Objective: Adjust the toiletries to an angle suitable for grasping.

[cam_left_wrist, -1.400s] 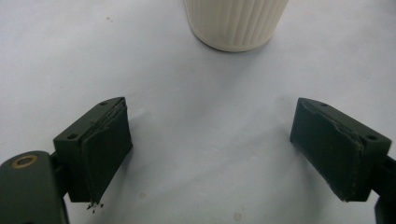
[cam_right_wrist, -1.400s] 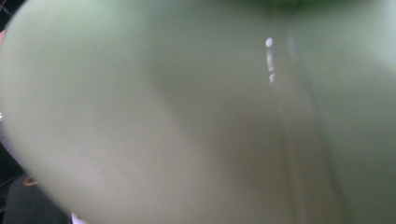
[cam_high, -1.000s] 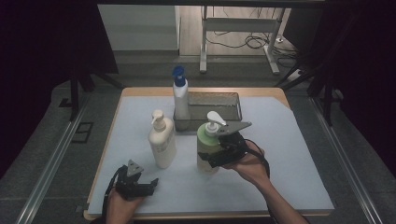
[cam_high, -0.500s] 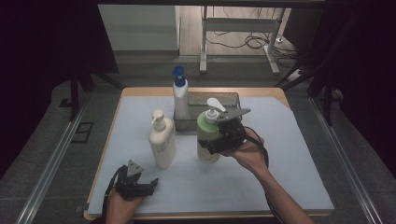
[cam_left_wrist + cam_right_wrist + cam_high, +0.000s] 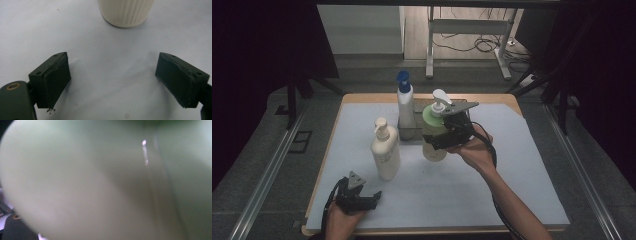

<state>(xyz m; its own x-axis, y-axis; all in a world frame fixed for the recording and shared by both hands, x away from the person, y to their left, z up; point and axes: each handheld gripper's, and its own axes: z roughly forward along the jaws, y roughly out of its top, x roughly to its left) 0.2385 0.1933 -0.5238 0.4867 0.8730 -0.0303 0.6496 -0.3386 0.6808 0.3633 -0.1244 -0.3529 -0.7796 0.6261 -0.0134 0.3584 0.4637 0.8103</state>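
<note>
My right gripper (image 5: 438, 142) is shut on a pale green pump bottle (image 5: 432, 120) with a white pump head, held upright and lifted off the mat, just in front of the dark tray (image 5: 419, 104). In the right gripper view the bottle's green wall (image 5: 100, 182) sits blurred, right up against the camera. A cream pump bottle (image 5: 385, 152) stands on the mat to the left. My left gripper (image 5: 362, 197) rests near the front left edge, open, its jaws (image 5: 112, 82) wide apart over bare mat and aimed at the cream bottle's base (image 5: 126, 11).
A white bottle with a blue cap (image 5: 405, 107) stands at the tray's left end. The white mat (image 5: 512, 165) covers the wooden table, with free room on its right half. Dark floor and metal table legs lie beyond.
My right hand has carried the green bottle upward and farther from the person, toward the tray. The left gripper and the other bottles have stayed put.
</note>
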